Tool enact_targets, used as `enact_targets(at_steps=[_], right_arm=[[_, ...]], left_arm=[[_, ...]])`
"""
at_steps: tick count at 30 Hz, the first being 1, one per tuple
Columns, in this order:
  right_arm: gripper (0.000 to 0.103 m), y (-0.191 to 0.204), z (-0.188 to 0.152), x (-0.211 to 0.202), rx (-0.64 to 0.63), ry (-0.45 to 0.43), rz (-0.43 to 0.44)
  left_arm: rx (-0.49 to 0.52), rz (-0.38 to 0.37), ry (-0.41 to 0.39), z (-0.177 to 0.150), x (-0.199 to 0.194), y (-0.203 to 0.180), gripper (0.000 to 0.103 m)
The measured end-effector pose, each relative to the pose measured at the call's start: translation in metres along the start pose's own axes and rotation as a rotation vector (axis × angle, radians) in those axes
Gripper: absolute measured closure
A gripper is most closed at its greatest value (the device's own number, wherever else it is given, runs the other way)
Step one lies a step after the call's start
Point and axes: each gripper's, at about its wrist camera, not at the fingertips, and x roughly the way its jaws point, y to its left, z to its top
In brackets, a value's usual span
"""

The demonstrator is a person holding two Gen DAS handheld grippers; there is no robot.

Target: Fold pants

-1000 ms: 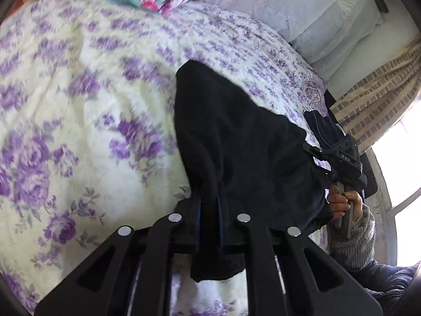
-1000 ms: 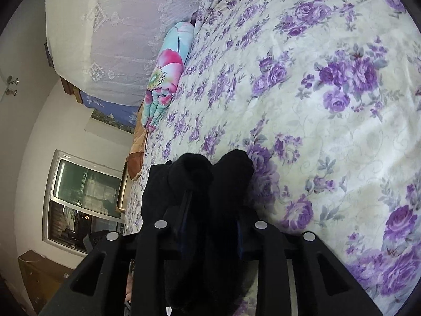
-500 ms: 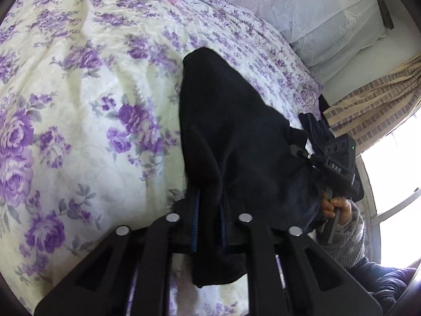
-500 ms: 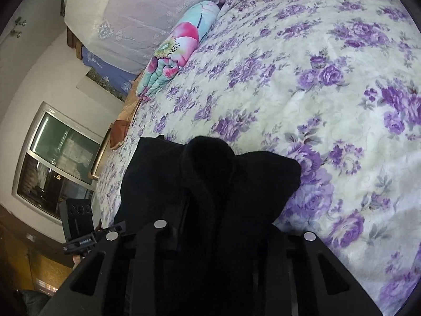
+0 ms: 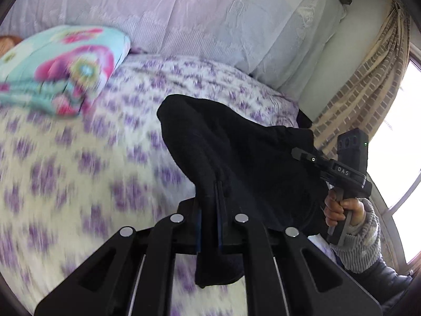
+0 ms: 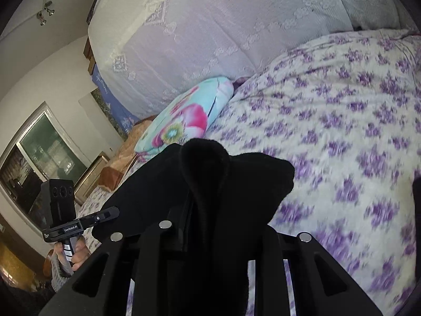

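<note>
Colours and patterns on the bed.
Black pants [image 5: 236, 158]; cream bedspread [image 6: 342, 131] printed with purple roses; turquoise pillow [image 5: 60, 63] bearing pink flowers; pale lilac lace cover [image 6: 223, 39]; beige brick-patterned curtain [image 5: 368, 84]; grey ribbed sleeve [image 5: 360, 242]; black claws.

Daylight pours in from the window [image 5: 402, 142] on the right of the left wrist view, blown out to plain white. The bedspread [image 5: 65, 163] is smeared with motion blur in both views, worst toward the lower edges. The pants [image 6: 210, 197] read as flat black, no detail. Fisheye bends everything, with dark corners.
</note>
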Motion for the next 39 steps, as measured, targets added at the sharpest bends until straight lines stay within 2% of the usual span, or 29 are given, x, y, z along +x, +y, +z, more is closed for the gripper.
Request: enact_targets(at_steps=[4, 8, 12, 14, 15, 16, 18, 20, 22, 24, 26, 27, 29, 32, 34, 35, 36, 37, 39], right_arm=[[0.08, -0.036, 0.064, 0.046, 0.007, -0.039, -0.033], [0.08, -0.082, 0.105, 0.11, 0.035, -0.028, -0.072], [0.079, -0.137, 0.117, 0.178, 0.085, 0.021, -0.143], [0.075, -0.163, 0.11, 0.208, 0.108, 0.058, -0.205], [0.066, -0.178, 0.104, 0.226, 0.109, 0.088, -0.264], [0.062, -0.19, 0.098, 0.234, 0.122, 0.092, -0.287], [0.055, -0.209, 0.09, 0.231, 0.211, 0.044, -0.2], [0.051, -0.218, 0.088, 0.22, 0.274, 0.02, -0.166], [0.05, -0.218, 0.085, 0.203, 0.303, -0.014, -0.21], [0.046, -0.208, 0.081, 0.176, 0.319, -0.083, -0.308], [0.046, -0.195, 0.078, 0.151, 0.307, -0.159, -0.339], [0.046, -0.18, 0.077, 0.14, 0.276, -0.189, -0.302], [0.046, -0.153, 0.069, 0.134, 0.223, -0.177, -0.172], [0.047, -0.121, 0.052, 0.152, 0.175, -0.097, 0.005], [0.048, -0.127, 0.039, 0.176, 0.235, -0.05, 0.015], [0.06, -0.139, 0.029, 0.186, 0.289, -0.034, -0.015], [0.085, -0.153, 0.016, 0.193, 0.334, -0.029, -0.029], [0.092, -0.158, 0.013, 0.192, 0.334, -0.031, -0.049], [0.088, -0.155, 0.018, 0.183, 0.338, -0.034, -0.042]], left_arm=[[0.052, 0.07, -0.024, 0.07, 0.057, 0.011, 0.096], [0.054, 0.127, -0.021, 0.113, 0.121, 0.035, 0.096], [-0.033, 0.142, 0.018, 0.125, 0.191, 0.078, 0.096], [-0.126, 0.159, 0.085, 0.116, 0.236, 0.111, 0.095], [-0.166, 0.193, 0.123, 0.108, 0.252, 0.125, 0.092], [-0.204, 0.187, 0.142, 0.1, 0.261, 0.137, 0.082], [-0.267, 0.118, 0.117, 0.095, 0.256, 0.15, 0.079], [-0.306, 0.105, 0.132, 0.099, 0.248, 0.155, 0.068], [-0.331, 0.148, 0.093, 0.1, 0.233, 0.158, 0.059], [-0.342, 0.182, 0.057, 0.099, 0.218, 0.156, 0.059], [-0.317, 0.173, 0.026, 0.097, 0.203, 0.146, 0.057], [-0.298, 0.166, 0.016, 0.096, 0.197, 0.138, 0.055], [-0.233, 0.158, 0.002, 0.095, 0.195, 0.12, 0.045], [-0.134, 0.132, 0.01, 0.094, 0.205, 0.097, 0.043], [-0.07, 0.162, 0.059, 0.086, 0.222, 0.09, 0.042], [-0.043, 0.196, 0.076, 0.08, 0.228, 0.09, 0.042], [-0.016, 0.218, 0.095, 0.076, 0.235, 0.091, 0.042], [0.02, 0.247, 0.104, 0.074, 0.242, 0.088, 0.042], [0.074, 0.296, 0.083, 0.073, 0.242, 0.077, 0.042]])
